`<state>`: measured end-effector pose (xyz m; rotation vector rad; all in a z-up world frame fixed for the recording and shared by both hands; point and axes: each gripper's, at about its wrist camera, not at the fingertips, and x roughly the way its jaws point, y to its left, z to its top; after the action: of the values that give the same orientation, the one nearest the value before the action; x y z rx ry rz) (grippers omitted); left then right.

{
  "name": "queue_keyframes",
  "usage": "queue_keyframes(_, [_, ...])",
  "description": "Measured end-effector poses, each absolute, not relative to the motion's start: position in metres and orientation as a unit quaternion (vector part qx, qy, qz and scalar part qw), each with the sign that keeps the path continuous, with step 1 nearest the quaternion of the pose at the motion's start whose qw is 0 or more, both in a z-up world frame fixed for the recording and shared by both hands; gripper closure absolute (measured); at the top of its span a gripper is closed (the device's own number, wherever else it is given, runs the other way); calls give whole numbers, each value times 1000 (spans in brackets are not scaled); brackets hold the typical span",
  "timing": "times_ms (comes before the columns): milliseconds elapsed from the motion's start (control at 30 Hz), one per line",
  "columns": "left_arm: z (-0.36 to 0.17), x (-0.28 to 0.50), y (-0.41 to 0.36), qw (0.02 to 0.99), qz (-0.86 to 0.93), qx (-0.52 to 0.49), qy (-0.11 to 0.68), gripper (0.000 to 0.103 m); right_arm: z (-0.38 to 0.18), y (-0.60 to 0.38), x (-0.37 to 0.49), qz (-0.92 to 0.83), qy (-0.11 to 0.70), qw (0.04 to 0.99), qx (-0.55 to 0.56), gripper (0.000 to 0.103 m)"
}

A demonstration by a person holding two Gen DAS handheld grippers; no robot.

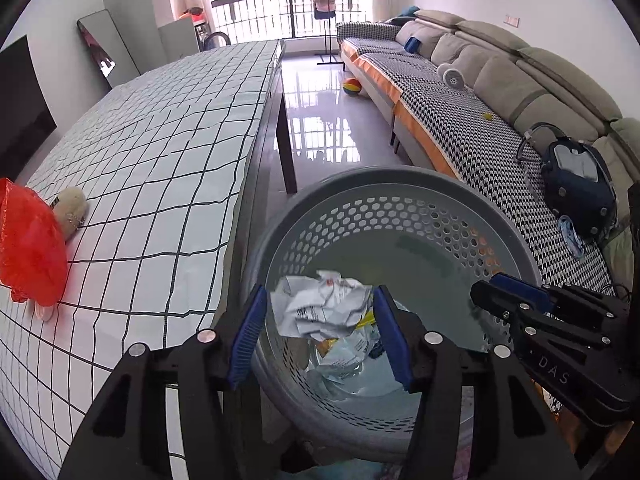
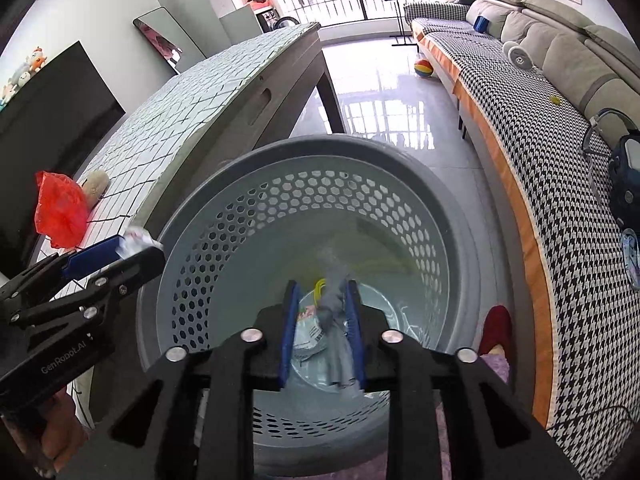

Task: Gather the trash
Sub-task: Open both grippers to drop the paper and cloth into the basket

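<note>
While both grippers hang over the grey perforated bin (image 1: 400,216), the left gripper (image 1: 320,332) has its 2 blue pads set fairly wide, with a crumpled white paper wad (image 1: 320,304) between them; whether the pads press on it cannot be told from the left wrist view. In the right wrist view the same wad (image 2: 136,240) shows at the tip of the left gripper (image 2: 132,252), above the bin's rim (image 2: 320,148). The right gripper (image 2: 322,320) stands at a narrow gap, and a blurred grey scrap (image 2: 334,280) lies between its pads, over the bin's inside. More papers and wrappers (image 1: 344,352) lie on the bin's bottom. On the checked tablecloth (image 1: 160,160) beside the bin sit a red plastic bag (image 1: 28,240) and, just beside it, a beige lump (image 1: 70,210). A sofa (image 1: 500,80) runs along the far side.
</note>
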<state>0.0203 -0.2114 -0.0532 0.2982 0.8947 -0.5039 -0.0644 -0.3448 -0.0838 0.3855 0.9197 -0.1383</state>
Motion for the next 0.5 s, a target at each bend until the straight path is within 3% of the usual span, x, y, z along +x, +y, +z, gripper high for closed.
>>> queue_keyframes(500, [-48, 23, -199, 866, -233, 121, 426, 31, -79, -342, -69, -74, 437, 878, 182, 59])
